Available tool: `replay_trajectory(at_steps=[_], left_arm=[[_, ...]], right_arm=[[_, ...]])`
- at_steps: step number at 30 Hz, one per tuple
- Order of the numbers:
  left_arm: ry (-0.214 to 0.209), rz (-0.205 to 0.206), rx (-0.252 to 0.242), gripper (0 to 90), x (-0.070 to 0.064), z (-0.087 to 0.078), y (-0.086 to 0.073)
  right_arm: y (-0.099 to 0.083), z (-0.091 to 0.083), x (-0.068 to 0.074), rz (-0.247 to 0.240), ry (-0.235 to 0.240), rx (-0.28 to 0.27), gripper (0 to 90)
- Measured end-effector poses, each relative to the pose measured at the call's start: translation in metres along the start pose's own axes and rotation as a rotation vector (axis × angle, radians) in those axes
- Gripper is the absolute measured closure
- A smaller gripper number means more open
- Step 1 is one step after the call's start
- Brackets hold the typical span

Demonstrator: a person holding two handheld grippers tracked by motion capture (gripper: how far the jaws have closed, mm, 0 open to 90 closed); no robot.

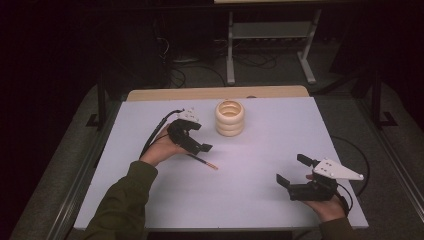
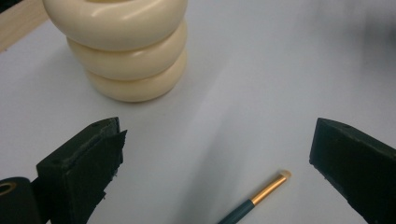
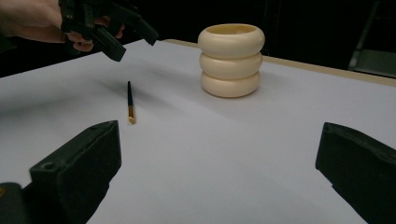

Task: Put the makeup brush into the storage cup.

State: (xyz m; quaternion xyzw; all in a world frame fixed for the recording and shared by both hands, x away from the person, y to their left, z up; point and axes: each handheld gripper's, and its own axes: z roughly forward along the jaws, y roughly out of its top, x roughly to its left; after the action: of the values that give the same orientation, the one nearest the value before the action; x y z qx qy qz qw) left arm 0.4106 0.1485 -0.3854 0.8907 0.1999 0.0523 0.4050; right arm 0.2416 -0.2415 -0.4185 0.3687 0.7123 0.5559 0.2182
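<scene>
The table [image 1: 260, 175] took up most of the scene, a wide pale sheet with a wooden strip along its far edge. Toward the back stood the holder [image 1: 230, 118], a cream pot shaped like three stacked rings, upright and open at the top; nothing could be seen standing in it from above.

Left claw [image 1: 196, 138] — jaws spread wide, nothing between them, hovering low over the table just left of the holder. From the left gripper view, the brush [image 2: 256, 198] lay flat on the table below and between those open jaws, its gold ferrule and pale tip pointing forward, and neither jaw was touching it.

Right claw [image 1: 293, 171] — also spread and empty, held near the front right corner, well apart from everything else.

And the smallest item, that brush, lay near the left claw and a little in front of the holder, dark handle running back under the hand.

My read: the job looked to be getting the brush into the holder, and it was barely under way. The brush was not yet gripped, not lifted, not in the pot. Closing on it, carrying it over and dropping it in all remained.
</scene>
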Motion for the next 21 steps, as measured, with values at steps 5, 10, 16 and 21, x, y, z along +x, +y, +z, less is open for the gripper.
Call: replay_trajectory(at_steps=[5,10,16,21], left_arm=[[-0.008,0.011,0.043,2.3,-0.0009,0.0031,0.0],[-0.018,0.024,0.09,4.4,-0.0006,0.0054,-0.0023],[-0.02,0.032,0.136,7.0,0.0,0.0074,-0.0047],[-0.029,0.078,0.205,14.7,0.0008,0.0071,-0.005]], right_arm=[[0.0,0.0001,0.0002,0.001,0.001,0.001,0.0],[-0.0001,0.0001,0.0,0.0,0.001,0.0,0.0],[-0.0001,0.0001,-0.0002,0.0,0.001,-0.001,0.0],[-0.0002,0.0002,-0.0009,-0.001,0.002,-0.003,0.0]])
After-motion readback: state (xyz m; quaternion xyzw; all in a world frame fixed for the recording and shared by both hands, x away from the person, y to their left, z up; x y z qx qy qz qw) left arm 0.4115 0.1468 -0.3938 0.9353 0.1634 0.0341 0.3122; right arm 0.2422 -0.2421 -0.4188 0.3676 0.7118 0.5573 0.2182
